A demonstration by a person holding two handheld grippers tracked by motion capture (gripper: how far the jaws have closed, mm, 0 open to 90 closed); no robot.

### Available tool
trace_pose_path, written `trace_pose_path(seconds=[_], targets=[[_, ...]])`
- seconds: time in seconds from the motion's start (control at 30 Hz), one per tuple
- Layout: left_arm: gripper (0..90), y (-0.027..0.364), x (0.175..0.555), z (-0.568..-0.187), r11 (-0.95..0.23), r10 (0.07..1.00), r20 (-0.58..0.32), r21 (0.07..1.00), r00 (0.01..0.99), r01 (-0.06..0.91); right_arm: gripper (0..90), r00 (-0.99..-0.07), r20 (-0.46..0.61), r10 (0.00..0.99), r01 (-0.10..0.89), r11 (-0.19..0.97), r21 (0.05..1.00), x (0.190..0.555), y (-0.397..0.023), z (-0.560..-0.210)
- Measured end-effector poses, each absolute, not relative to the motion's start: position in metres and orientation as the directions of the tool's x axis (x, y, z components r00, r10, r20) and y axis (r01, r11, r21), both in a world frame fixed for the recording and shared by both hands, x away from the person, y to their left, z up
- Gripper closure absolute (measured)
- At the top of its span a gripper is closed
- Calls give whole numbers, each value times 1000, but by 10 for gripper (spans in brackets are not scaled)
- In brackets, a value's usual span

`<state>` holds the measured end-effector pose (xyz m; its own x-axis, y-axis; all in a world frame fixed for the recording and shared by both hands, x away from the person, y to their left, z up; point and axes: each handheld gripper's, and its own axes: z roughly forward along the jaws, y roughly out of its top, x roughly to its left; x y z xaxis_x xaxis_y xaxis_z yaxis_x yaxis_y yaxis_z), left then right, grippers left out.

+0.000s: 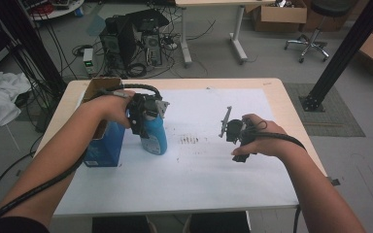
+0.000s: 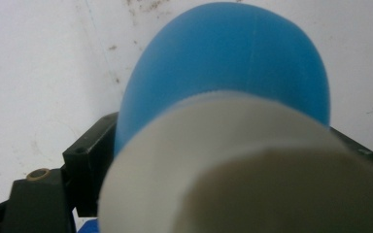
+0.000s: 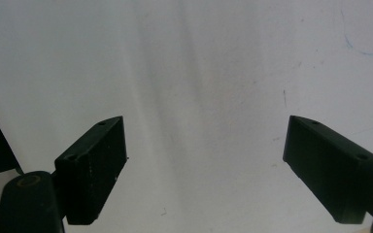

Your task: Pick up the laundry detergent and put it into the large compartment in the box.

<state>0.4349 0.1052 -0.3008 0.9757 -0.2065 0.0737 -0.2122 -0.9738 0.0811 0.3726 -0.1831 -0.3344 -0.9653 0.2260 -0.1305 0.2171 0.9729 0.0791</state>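
Blue bottle (image 1: pixel 155 133) stands on the white desk (image 1: pixel 199 174), beside a blue box (image 1: pixel 104 143).
Left gripper (image 1: pixel 148 114) straddles its white cap; whether it clamps cannot be told. Right gripper (image 1: pixel 233 128) hangs wide apart, holding nothing.

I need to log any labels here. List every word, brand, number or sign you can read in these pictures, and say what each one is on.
No text can be read.
Blue bottle in the left gripper: no print visible on the side in view.
Blue box beside it: a pale patch low on its front, too small and blurred to read.
White table cover: dark smudges and pen marks, not letters.
Right gripper: no markings visible.
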Motion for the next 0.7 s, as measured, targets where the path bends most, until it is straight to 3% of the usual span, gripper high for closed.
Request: trace_pose_path(seconds=[0.7], targets=[[328,105,434,-300,-969,-233,91,68,968,-239,158,-964,-130,232,223,971,83,372,-185,-337]])
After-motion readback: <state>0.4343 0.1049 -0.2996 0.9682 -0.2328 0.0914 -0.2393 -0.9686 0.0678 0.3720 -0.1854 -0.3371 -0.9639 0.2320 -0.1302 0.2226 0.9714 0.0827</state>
